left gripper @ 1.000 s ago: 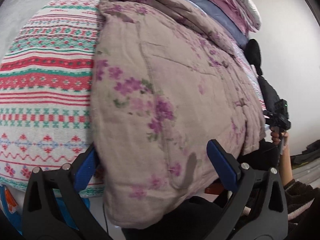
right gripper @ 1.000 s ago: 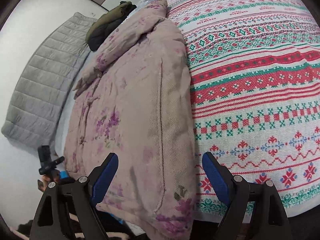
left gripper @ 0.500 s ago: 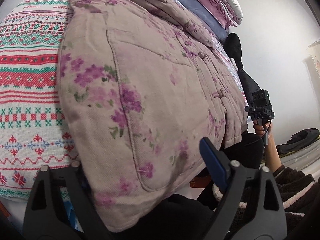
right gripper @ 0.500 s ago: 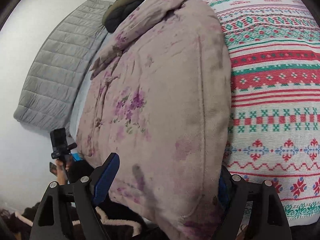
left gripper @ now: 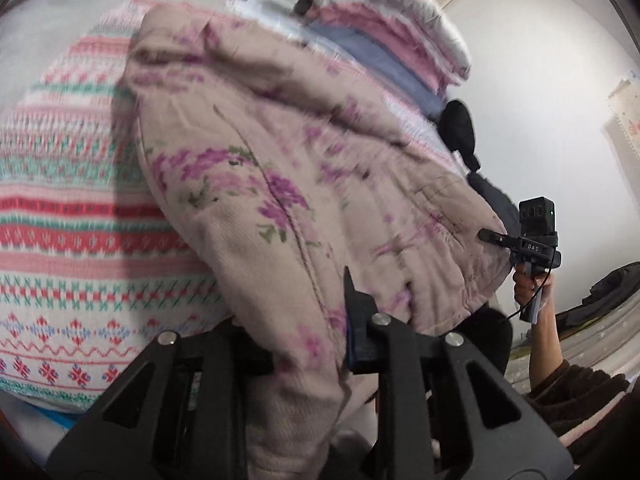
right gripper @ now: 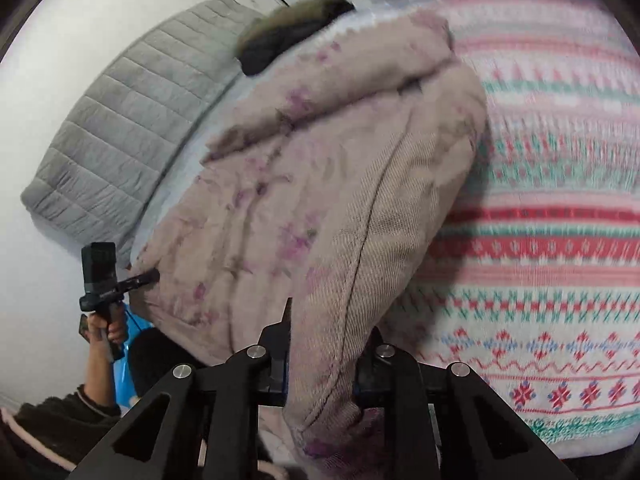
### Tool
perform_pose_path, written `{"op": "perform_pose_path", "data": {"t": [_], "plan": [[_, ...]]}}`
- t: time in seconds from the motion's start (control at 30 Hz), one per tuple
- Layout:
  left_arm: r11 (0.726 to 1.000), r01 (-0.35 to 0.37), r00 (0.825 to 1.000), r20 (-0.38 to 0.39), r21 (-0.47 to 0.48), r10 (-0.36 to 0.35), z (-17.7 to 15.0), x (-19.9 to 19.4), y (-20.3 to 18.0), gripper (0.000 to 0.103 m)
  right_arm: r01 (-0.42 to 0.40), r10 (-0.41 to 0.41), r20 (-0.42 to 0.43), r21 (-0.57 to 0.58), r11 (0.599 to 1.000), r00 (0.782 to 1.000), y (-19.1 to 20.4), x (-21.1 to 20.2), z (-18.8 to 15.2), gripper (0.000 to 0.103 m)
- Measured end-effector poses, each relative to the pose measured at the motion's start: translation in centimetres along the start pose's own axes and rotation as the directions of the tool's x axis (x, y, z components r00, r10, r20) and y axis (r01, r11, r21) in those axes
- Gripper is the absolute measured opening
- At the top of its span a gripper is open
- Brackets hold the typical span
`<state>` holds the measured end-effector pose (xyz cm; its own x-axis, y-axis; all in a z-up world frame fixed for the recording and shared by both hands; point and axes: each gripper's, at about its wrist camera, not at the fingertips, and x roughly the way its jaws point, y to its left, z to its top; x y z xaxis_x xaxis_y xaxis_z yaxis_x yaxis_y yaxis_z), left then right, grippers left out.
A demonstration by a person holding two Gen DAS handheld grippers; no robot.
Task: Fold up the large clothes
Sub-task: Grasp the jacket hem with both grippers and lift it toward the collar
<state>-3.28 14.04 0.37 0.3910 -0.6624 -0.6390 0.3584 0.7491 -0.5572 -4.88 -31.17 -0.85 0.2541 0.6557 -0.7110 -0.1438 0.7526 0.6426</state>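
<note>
A padded beige jacket with purple flowers [left gripper: 280,184] lies on a bed with a red, green and white patterned cover [left gripper: 60,216]. My left gripper [left gripper: 308,344] is shut on the jacket's near hem at one corner. My right gripper [right gripper: 324,364] is shut on the hem at the other corner of the jacket [right gripper: 320,208]. The hem is bunched and lifted between the jaws in both views. Each gripper also shows in the other's view, the right gripper [left gripper: 516,242] and the left gripper [right gripper: 132,280], at the jacket's edge.
Folded pink, blue and white bedding [left gripper: 392,40] is stacked at the far end. A dark garment [right gripper: 288,28] and a grey quilted headboard pad [right gripper: 120,128] lie beyond the jacket. A white wall [left gripper: 540,100] stands beside the bed.
Both grippers have closed on the jacket's hem; a second ago their jaws stood wide open around it. The hem is now pinched and raised, and the views are blurred by motion.
</note>
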Motion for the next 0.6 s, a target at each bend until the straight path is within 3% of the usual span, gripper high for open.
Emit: {"op": "perform_pose_path", "data": {"t": [0.13,0.3,0.47,0.6], "plan": [[1.0,0.025,0.993,0.114,0.006,-0.026,1.8,-2.3,-2.2,0.023,-0.06,0.066,0.154,-0.044,0.997,0.986,3.0,-3.7,2.0,0.018],[0.997,0.064,0.962,0.265,0.046,-0.074,2.4,-6.3,-4.4,0.022,-0.071,0.096,0.264,-0.101,0.992,0.96,6.5,-7.0,3.0,0.017],[0.987,0.103,0.922,0.36,0.123,-0.141,1.6,-11.6,-7.0,0.021,-0.134,0.182,0.356,-0.154,0.979,0.917,8.7,-11.1,2.3,0.017],[0.97,0.127,0.906,0.374,0.207,-0.198,0.6,-15.9,-9.8,0.022,-0.122,0.216,0.418,-0.239,0.963,0.882,11.7,-16.1,0.8,0.017]]}}
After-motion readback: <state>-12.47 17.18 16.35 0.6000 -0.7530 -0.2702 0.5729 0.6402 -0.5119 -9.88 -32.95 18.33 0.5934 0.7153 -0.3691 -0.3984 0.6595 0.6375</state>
